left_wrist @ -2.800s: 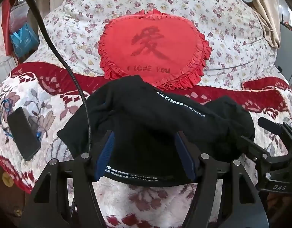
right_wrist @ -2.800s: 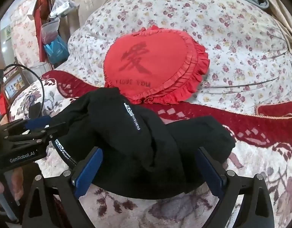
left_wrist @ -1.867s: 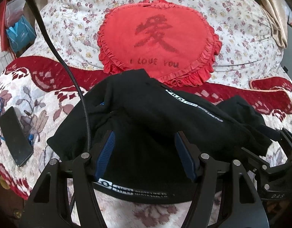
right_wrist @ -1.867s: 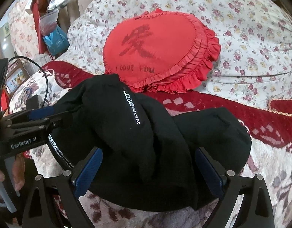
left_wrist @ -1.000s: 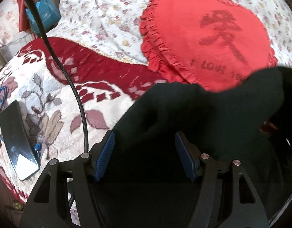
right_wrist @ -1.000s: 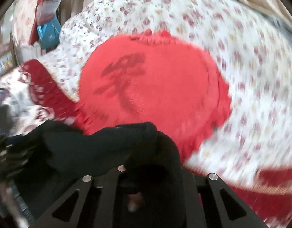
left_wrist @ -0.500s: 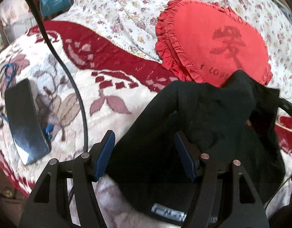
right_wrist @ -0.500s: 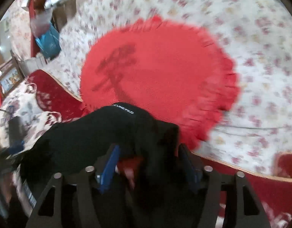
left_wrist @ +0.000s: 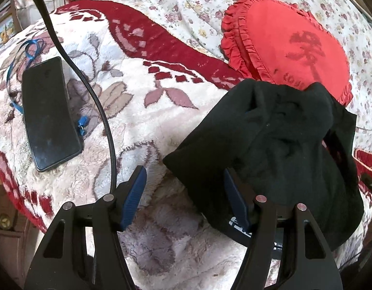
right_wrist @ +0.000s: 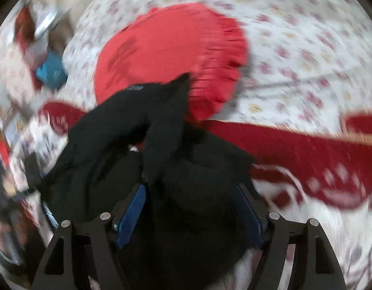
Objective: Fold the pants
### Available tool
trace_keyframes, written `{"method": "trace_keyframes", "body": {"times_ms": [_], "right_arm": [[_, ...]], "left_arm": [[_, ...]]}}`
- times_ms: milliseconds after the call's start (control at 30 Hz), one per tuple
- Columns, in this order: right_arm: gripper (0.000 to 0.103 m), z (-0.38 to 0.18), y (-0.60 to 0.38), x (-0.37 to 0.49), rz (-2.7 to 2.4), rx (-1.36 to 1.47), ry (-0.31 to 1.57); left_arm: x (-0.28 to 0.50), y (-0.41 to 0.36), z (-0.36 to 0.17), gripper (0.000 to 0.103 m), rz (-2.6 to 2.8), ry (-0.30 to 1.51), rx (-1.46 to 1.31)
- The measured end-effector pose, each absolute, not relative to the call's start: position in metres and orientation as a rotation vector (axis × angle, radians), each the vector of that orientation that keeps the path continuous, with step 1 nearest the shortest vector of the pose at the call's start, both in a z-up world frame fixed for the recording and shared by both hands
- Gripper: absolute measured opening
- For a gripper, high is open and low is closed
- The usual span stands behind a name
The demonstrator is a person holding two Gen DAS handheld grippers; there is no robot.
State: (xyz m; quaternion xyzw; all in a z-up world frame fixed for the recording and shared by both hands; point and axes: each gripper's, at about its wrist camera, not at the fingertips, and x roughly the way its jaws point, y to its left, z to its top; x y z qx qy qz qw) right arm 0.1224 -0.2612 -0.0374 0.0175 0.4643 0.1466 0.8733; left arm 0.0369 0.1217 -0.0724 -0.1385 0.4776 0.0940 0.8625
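The black pants (left_wrist: 277, 149) lie bunched on the floral blanket (left_wrist: 142, 111), right of centre in the left wrist view. My left gripper (left_wrist: 186, 193) is open; the pants' left edge drapes over its right finger (left_wrist: 234, 200), while its left finger is over bare blanket. In the blurred right wrist view the pants (right_wrist: 161, 169) are heaped between and over the fingers of my right gripper (right_wrist: 190, 207), which is open with its blue pads wide apart.
A red heart-shaped cushion (left_wrist: 294, 41) lies just behind the pants, also in the right wrist view (right_wrist: 171, 55). A black phone (left_wrist: 48, 113) and a black cable (left_wrist: 89, 89) lie on the blanket at left. A flowered quilt (left_wrist: 186, 2) is behind.
The right gripper shut on the pants, lifted and swung them, then opened again. The left gripper shifted left, so the pants now sit to its right. The right view is motion-blurred.
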Motion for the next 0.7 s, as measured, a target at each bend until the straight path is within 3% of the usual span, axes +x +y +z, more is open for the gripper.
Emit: {"method": "trace_keyframes", "body": {"times_ms": [33, 67, 100, 267, 367, 433, 467, 500, 600, 700], "right_arm": [[0.060, -0.044, -0.253, 0.128, 0.311, -0.021, 0.973], [0.029, -0.048, -0.242, 0.136, 0.303, -0.102, 0.995], [0.018, -0.053, -0.238, 0.146, 0.271, -0.153, 1.012], [0.018, -0.046, -0.290, 0.205, -0.097, -0.170, 0.898], [0.020, -0.035, -0.330, 0.206, -0.112, -0.006, 0.965], [0.036, -0.028, -0.346, 0.180, -0.048, 0.138, 0.975], [0.056, -0.028, -0.349, 0.156, -0.011, 0.192, 0.993], [0.065, -0.028, -0.348, 0.136, 0.005, 0.210, 1.000], [0.066, -0.046, -0.336, 0.087, 0.073, 0.283, 1.053], [0.066, -0.070, -0.330, 0.075, 0.078, 0.345, 1.071]], "left_arm": [[0.036, 0.123, -0.072, 0.066, 0.196, 1.001, -0.289], [0.037, 0.123, -0.072, 0.066, 0.198, 0.999, -0.288], [0.037, 0.123, -0.071, 0.066, 0.199, 0.998, -0.287], [0.038, 0.128, -0.066, 0.066, 0.190, 0.985, -0.323], [0.038, 0.129, -0.067, 0.066, 0.160, 0.992, -0.364], [0.036, 0.130, -0.069, 0.066, 0.157, 0.991, -0.384], [0.034, 0.130, -0.070, 0.066, 0.156, 0.992, -0.393], [0.032, 0.131, -0.071, 0.066, 0.147, 0.993, -0.410], [0.027, 0.131, -0.076, 0.066, 0.123, 0.999, -0.458], [0.024, 0.127, -0.084, 0.072, 0.106, 1.015, -0.508]]}}
